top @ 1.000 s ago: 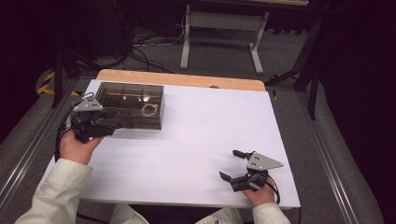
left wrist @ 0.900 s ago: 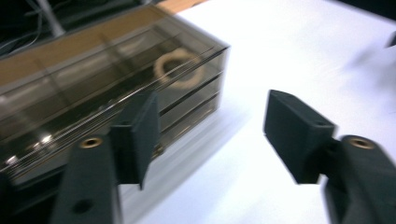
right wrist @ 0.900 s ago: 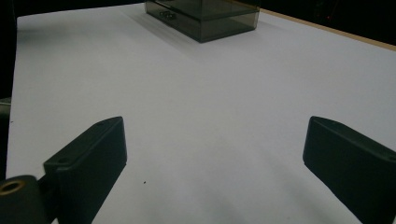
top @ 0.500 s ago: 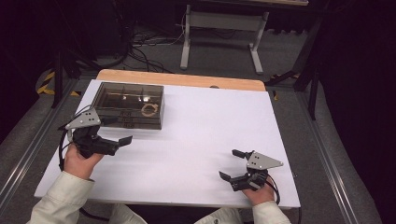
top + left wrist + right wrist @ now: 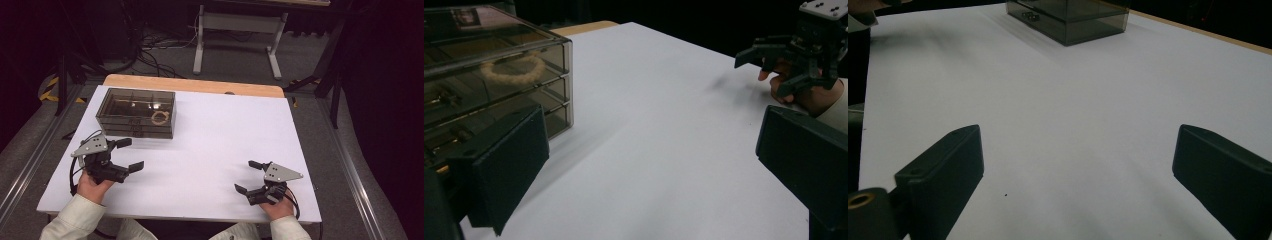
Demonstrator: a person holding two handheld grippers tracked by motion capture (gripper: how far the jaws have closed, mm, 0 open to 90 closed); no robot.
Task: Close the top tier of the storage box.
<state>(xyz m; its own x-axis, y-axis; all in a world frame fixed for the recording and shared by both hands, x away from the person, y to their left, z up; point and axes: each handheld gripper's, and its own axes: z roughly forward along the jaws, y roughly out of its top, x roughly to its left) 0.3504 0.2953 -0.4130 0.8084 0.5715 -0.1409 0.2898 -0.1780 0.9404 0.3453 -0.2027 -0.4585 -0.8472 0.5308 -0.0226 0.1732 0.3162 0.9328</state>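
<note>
Both jaws stood wide and empty: the left gripper (image 5: 125,155) just short of the smoky transparent plastic drawer box (image 5: 136,113), the right gripper (image 5: 248,176) well apart. Its drawers looked closed; seemingly nothing begun.

Your white table top (image 5: 210,135) is evenly and brightly lit from overhead, while the floor around it falls off to near black, deepest toward 3 o'clock. The smoked plastic drawer box (image 5: 136,113) throws only a soft, short shadow toward 6 o'clock. In both gripper views the near black jaws look soft and out of focus, and the table reads bluish and faintly grainy.
</note>
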